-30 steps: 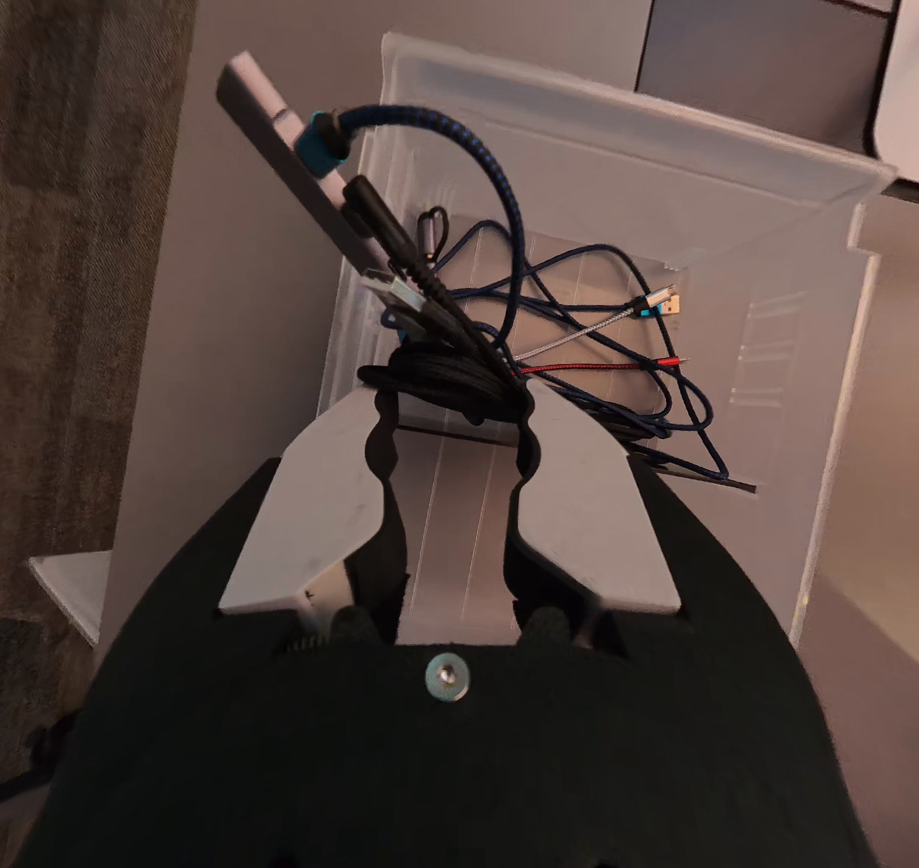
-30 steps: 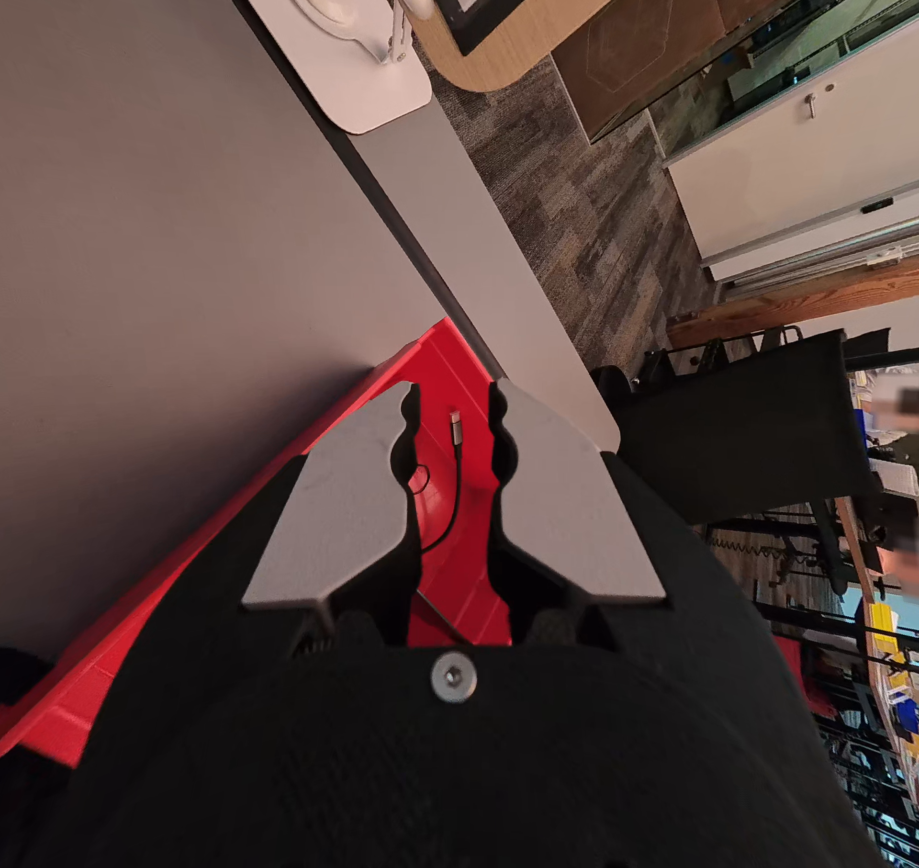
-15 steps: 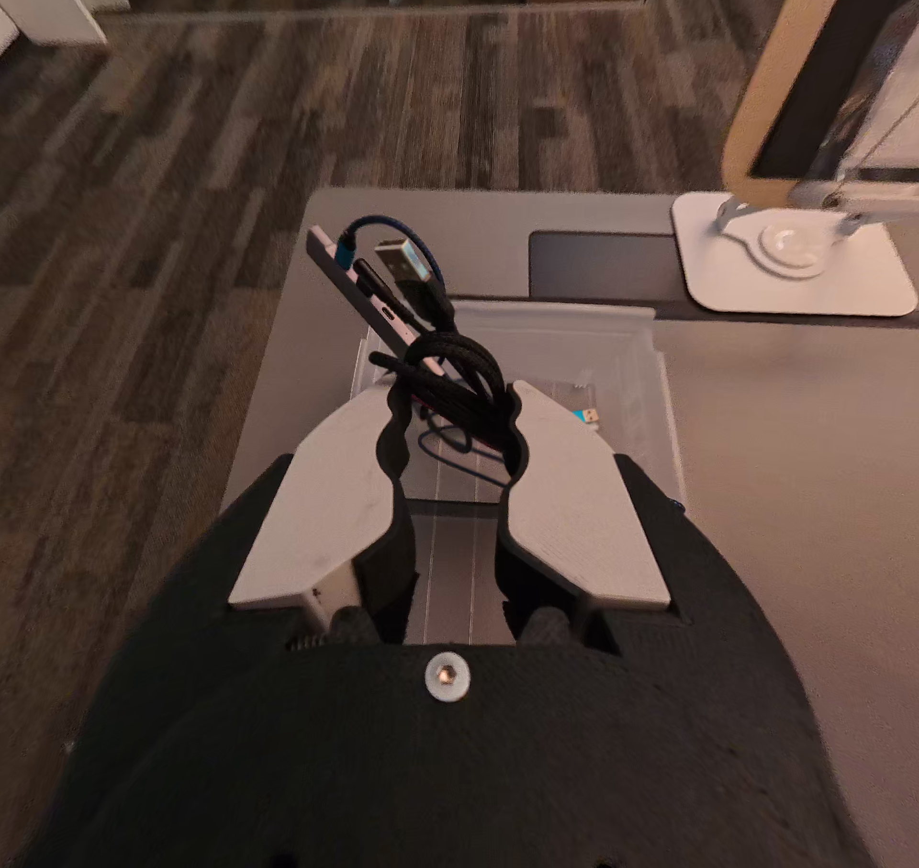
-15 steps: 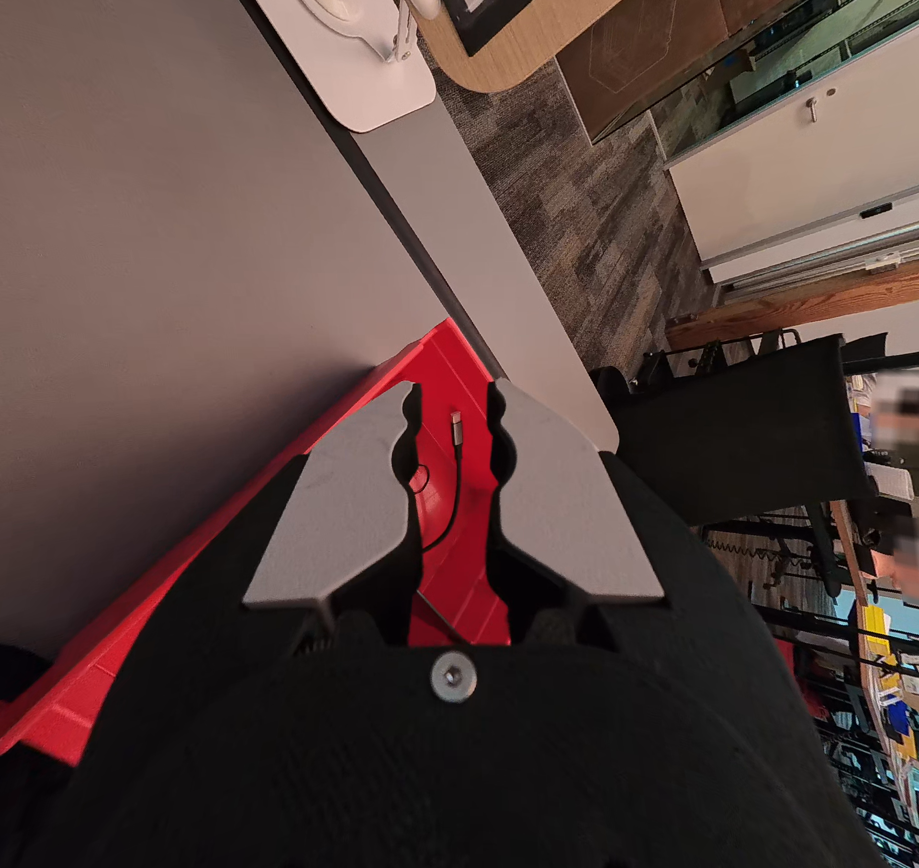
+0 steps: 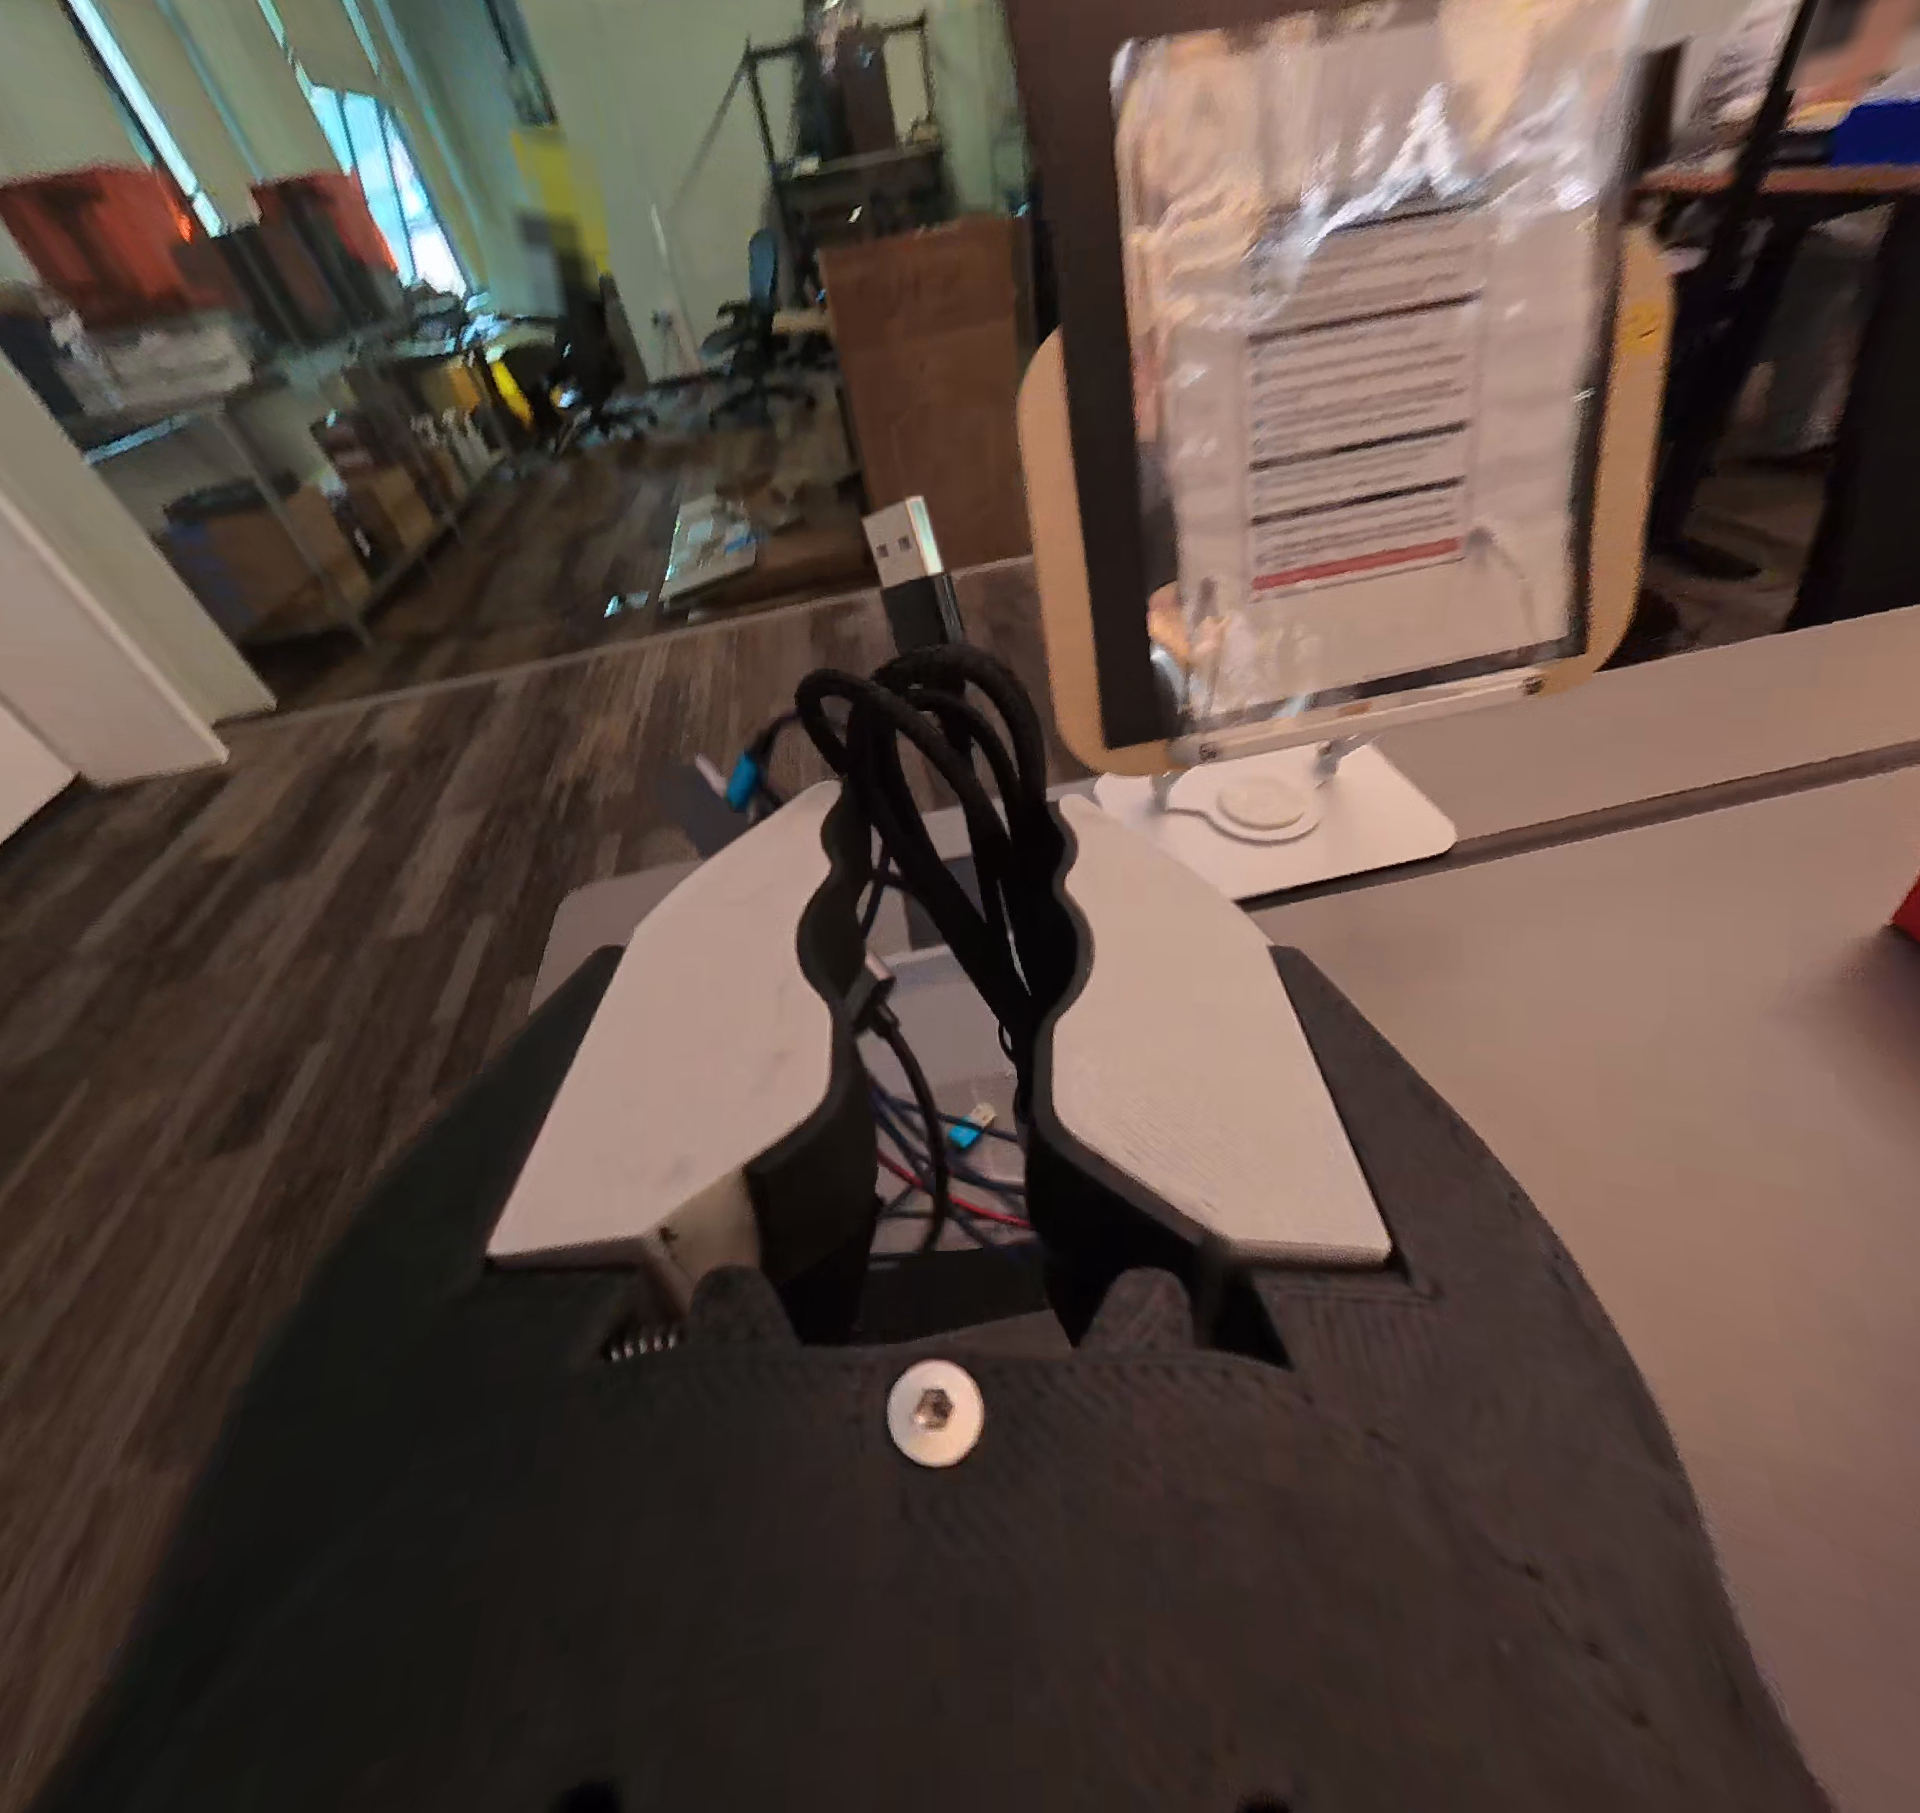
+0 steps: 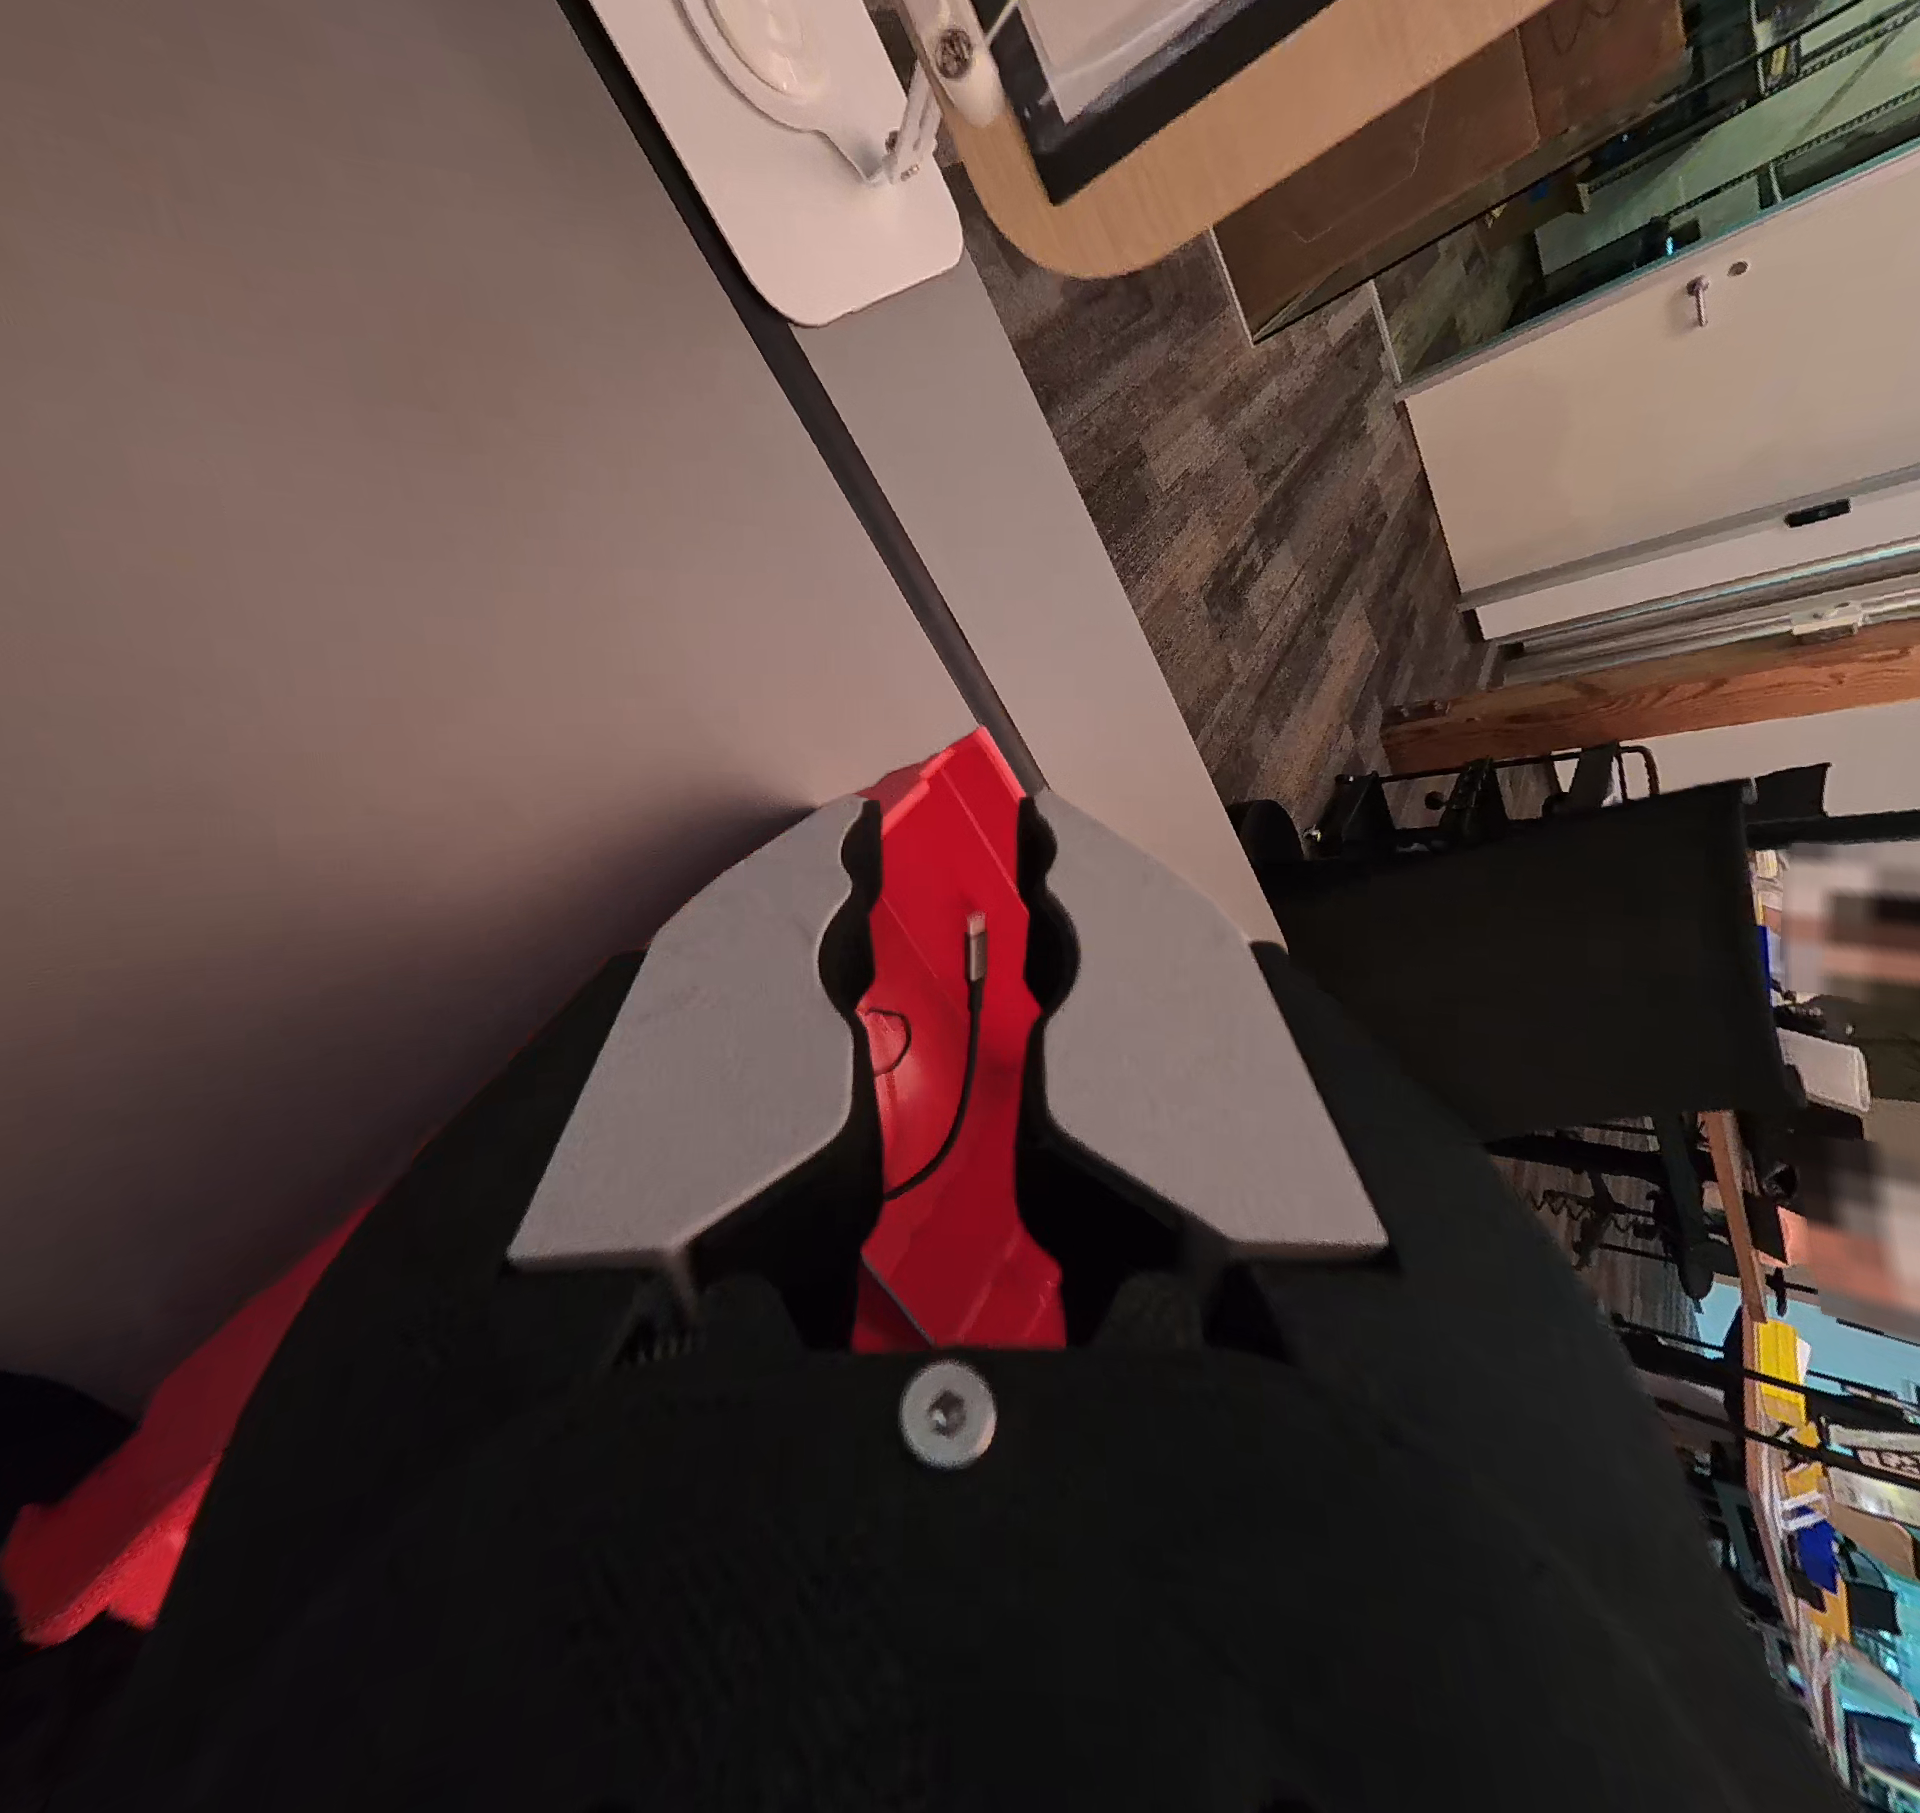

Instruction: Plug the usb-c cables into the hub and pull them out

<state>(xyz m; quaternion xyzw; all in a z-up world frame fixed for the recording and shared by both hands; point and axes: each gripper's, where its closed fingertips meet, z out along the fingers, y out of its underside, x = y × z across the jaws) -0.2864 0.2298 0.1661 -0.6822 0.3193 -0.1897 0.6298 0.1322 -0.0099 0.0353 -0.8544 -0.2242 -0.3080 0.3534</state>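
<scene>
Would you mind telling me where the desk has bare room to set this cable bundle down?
Bare desk lies right of the left hand-held gripper, between the white stand base and the red bin. Below the black cable bundle it is crowded with loose cables.

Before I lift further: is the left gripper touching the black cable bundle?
Touching: left wrist view shows the left gripper fingers pinching the black cable bundle.
</scene>
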